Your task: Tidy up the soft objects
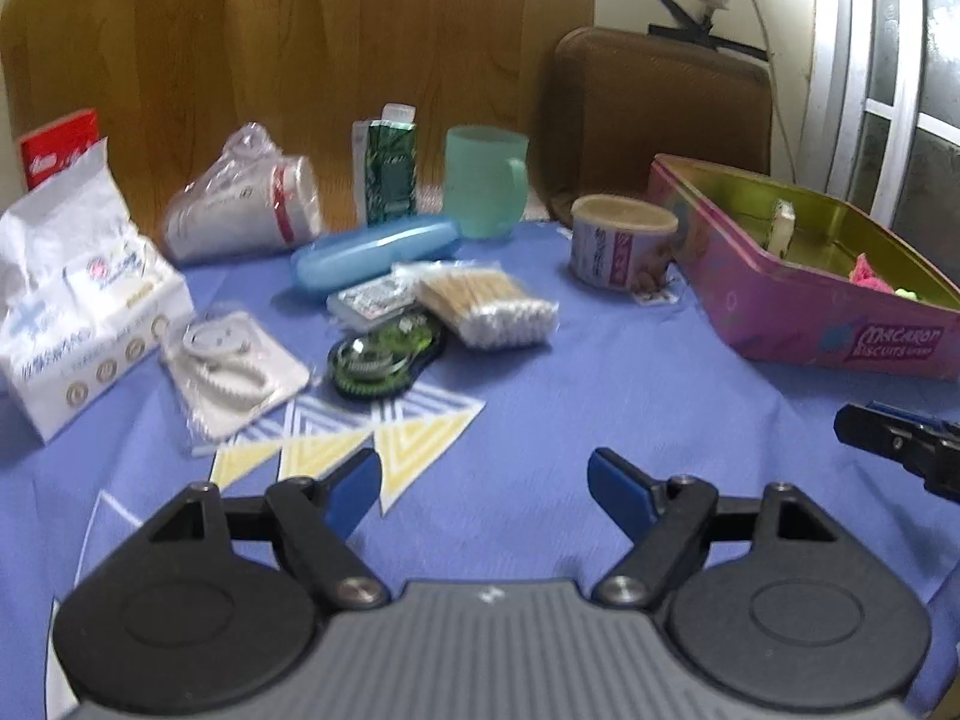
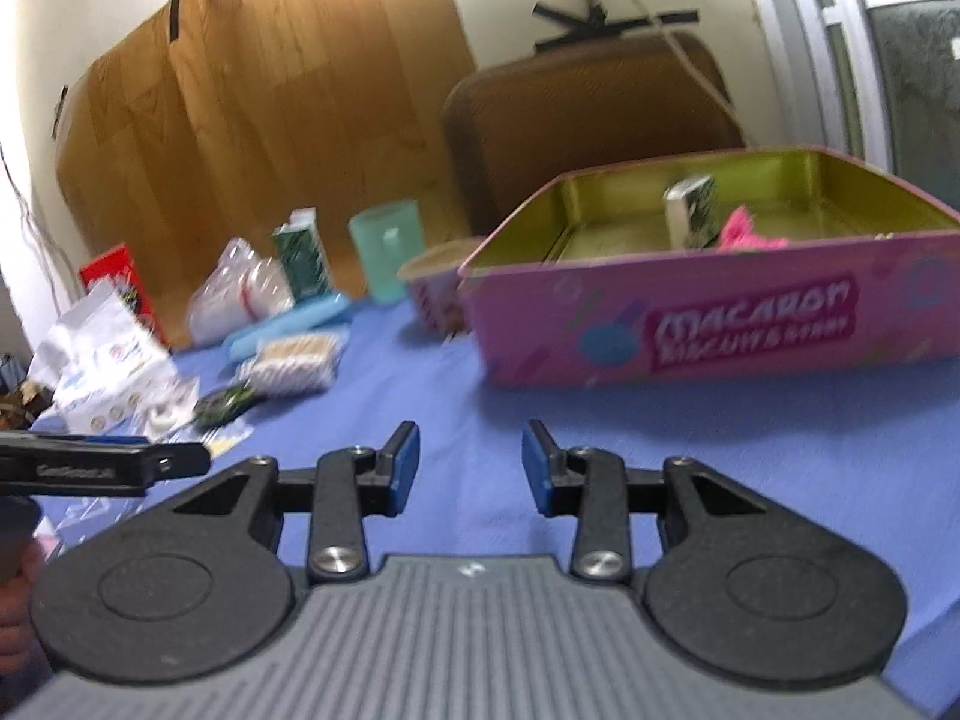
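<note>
**Helper:** What are your grippers doing?

**Me:** My left gripper [image 1: 485, 489] has its blue pads wide apart with nothing between them. My right gripper [image 2: 470, 461] is a bit apart too, and empty.

**Helper:** Where do the soft things go?

**Me:** I think into the pink metal biscuit tin with the gold inside [image 2: 708, 324], at the right of both views. A fluffy pink thing [image 2: 747, 233] already lies in it.

**Helper:** What's next?

**Me:** Maybe the clear crinkly bag of cotton swabs [image 1: 487, 303], in the middle of the left view on the blue cloth [image 1: 600, 420]. It's squishy and slippery, so I should come down slowly, put one pad on each long side and squeeze gently. The white soft tissue pack [image 1: 78, 306] at the left looks puffy and wide.
</note>
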`<state>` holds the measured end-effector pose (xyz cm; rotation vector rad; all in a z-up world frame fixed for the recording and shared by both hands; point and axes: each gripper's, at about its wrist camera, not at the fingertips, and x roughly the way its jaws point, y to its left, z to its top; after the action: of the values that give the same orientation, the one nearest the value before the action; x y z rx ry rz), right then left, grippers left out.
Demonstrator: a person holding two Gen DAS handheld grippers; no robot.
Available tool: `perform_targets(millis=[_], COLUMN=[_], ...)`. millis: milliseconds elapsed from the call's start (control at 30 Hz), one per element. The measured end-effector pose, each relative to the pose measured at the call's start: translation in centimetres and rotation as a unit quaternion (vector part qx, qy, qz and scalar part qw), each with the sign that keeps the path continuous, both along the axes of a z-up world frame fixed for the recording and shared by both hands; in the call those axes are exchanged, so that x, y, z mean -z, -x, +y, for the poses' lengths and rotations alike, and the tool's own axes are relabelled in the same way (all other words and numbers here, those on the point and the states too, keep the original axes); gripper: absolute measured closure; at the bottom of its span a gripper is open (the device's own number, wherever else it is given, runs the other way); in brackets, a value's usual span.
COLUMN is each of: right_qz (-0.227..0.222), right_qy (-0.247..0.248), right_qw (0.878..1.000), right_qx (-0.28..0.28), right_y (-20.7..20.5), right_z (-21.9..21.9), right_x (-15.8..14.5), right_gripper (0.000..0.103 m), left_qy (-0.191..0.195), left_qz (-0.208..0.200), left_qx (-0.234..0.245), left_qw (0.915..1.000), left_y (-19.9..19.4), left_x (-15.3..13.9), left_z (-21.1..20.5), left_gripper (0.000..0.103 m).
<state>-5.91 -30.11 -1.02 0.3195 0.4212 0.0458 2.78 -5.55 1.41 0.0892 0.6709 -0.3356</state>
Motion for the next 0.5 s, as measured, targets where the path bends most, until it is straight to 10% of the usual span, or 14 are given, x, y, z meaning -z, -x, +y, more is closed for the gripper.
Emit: perform_targets(millis=[500], right_qz=[0.024], right_qy=[-0.028], right_qw=[0.999], right_qx=[-0.001], right_y=[0.6], right_z=[2.6], right_x=[0.2], right_gripper=[0.051], left_qy=[0.004], left_qz=[-0.014], left_qx=[-0.028], left_qw=[0.9995], left_y=[1.7], left_x=[0.9], left_z=[2.9], left_gripper=[0.02])
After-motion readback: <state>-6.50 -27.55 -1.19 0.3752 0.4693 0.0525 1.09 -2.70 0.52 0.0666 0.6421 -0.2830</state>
